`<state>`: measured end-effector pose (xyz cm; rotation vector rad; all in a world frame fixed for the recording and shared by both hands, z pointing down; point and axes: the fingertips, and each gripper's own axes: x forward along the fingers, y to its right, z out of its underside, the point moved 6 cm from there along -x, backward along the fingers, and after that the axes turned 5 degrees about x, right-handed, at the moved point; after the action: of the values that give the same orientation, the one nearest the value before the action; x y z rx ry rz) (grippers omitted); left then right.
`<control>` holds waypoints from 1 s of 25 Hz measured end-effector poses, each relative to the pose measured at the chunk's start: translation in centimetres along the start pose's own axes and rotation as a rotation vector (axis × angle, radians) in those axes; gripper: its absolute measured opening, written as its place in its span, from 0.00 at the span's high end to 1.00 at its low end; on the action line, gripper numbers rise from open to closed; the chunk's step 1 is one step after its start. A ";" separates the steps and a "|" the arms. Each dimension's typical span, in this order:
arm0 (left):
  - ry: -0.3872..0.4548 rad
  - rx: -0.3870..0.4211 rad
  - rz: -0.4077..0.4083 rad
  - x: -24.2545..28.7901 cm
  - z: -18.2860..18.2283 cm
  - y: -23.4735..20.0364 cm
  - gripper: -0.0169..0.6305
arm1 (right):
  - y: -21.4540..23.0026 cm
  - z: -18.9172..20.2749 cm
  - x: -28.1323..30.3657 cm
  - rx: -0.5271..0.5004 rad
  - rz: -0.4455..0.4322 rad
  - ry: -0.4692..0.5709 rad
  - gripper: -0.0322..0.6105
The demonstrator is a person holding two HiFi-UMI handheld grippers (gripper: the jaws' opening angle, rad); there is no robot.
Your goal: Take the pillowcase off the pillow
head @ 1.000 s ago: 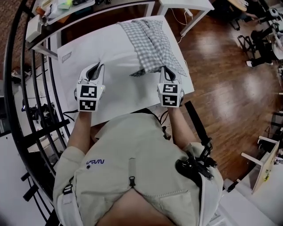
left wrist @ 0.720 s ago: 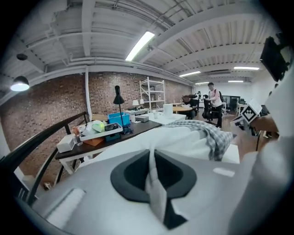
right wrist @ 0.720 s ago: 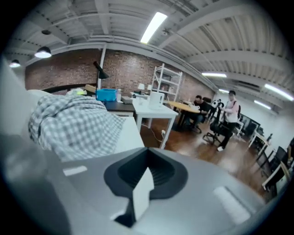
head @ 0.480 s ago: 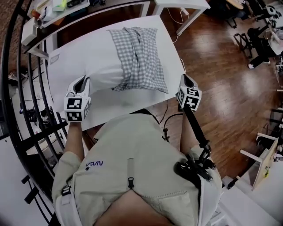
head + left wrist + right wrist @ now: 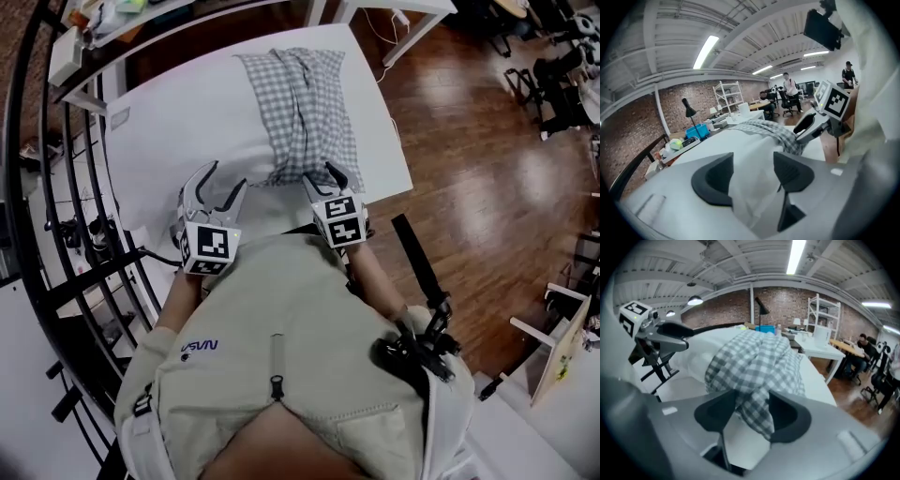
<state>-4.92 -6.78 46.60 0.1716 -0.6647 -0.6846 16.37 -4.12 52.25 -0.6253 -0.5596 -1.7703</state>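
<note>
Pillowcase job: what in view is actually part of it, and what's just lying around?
Job: checked pillowcase; white pillow; left gripper, jaws just opened, pillow cloth between them; right gripper, jaws just opened, pillowcase between them.
Lying about: desk lamp; blue bin; white shelving.

Bright ceiling tubes (image 5: 796, 254) light everything evenly; fisheye edges bend and darken, near foreground seemingly soft.

one pillow (image 5: 202, 127), one pillowcase (image 5: 305, 103) — one left gripper (image 5: 228, 178), one right gripper (image 5: 321, 176)
</note>
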 end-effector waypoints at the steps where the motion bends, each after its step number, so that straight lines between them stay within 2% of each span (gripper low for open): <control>1: -0.038 0.034 0.028 1.2 0.6 0.8 0.51 | -0.4 0.6 0.6 -0.043 0.004 -0.036 0.61; 3: -0.128 0.126 0.050 3.4 2.2 1.8 0.50 | -0.8 1.9 1.6 -0.128 0.037 -0.099 0.61; 4: -0.162 0.165 0.047 4.2 3.0 1.9 0.56 | -0.9 2.5 1.9 -0.155 0.054 -0.123 0.61; 5: -0.175 0.181 0.044 4.6 3.3 1.8 0.74 | -1.0 2.9 2.1 -0.170 0.067 -0.138 0.63; 6: -0.168 0.174 0.042 4.6 3.2 1.5 0.85 | -1.1 3.1 2.1 -0.181 0.079 -0.142 0.70; 7: -0.149 0.155 0.038 4.3 2.6 1.0 0.93 | -1.0 3.0 1.9 -0.191 0.094 -0.133 0.77; 8: -0.125 0.134 0.031 3.9 1.9 0.4 0.95 | -0.9 2.6 1.5 -0.202 0.113 -0.115 0.83; 11: -0.057 0.089 0.022 3.1 0.5 -1.3 0.95 | -0.1 0.4 0.1 -0.227 0.170 -0.038 0.91; 17: 0.043 0.005 0.005 1.9 -3.0 -4.1 0.95 | 3.2 -4.0 -2.6 -0.269 0.285 0.083 0.93; 21: 0.078 -0.017 0.009 1.9 -4.2 -4.7 0.95 | 6.1 -4.7 -3.3 -0.249 0.388 0.073 0.93; 25: 0.070 -0.042 0.024 1.8 -4.0 -4.9 0.95 | 10.2 -2.6 -3.0 -0.132 0.452 0.022 0.94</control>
<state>-3.99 -11.91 42.65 0.1480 -0.5838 -0.6665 26.53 -6.40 48.98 -0.7567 -0.2586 -1.3904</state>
